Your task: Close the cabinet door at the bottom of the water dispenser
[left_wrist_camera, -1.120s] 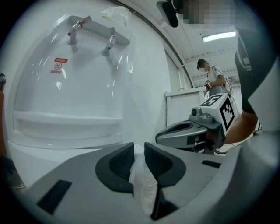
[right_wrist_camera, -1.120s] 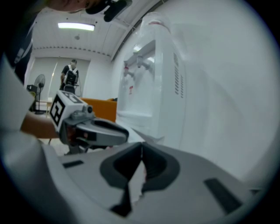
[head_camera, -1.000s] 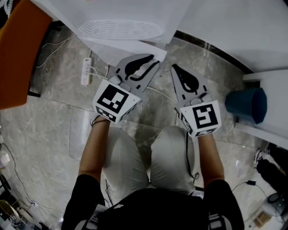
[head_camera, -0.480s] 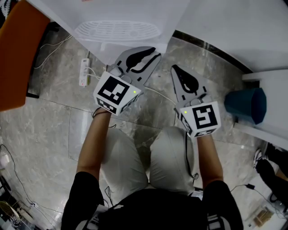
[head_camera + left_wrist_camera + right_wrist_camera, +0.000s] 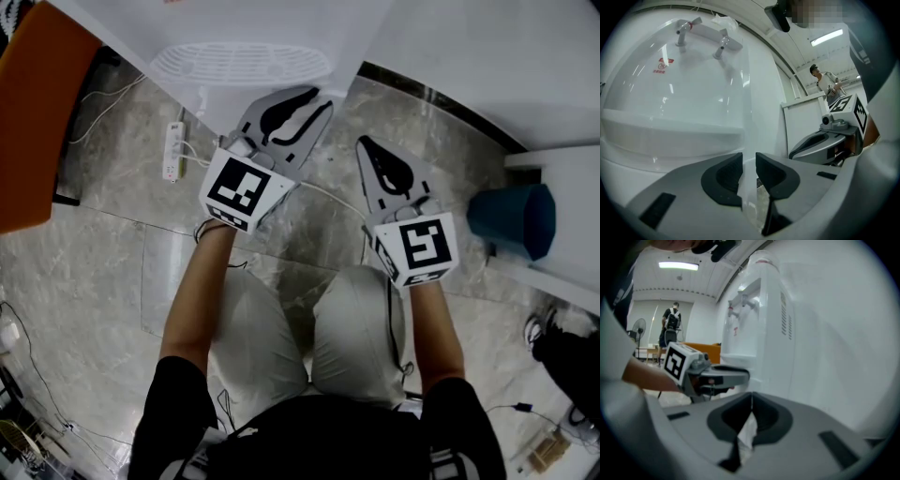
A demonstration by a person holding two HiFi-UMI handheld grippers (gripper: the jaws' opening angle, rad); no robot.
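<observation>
White water dispenser [image 5: 234,28] stands at the far side, with its cabinet door [image 5: 211,101] low on the front, just beyond the left gripper [image 5: 305,98]. No open gap shows at the door, so closing appears nearly complete; a final push and release probably remain. The left gripper's jaws stand narrowly apart, with a white edge in line with the gap. The right gripper [image 5: 367,142] is closed and empty. Count: 1 dispenser, 1 drip tray [image 5: 242,64], 2 taps [image 5: 682,33], 2 grippers.
</observation>
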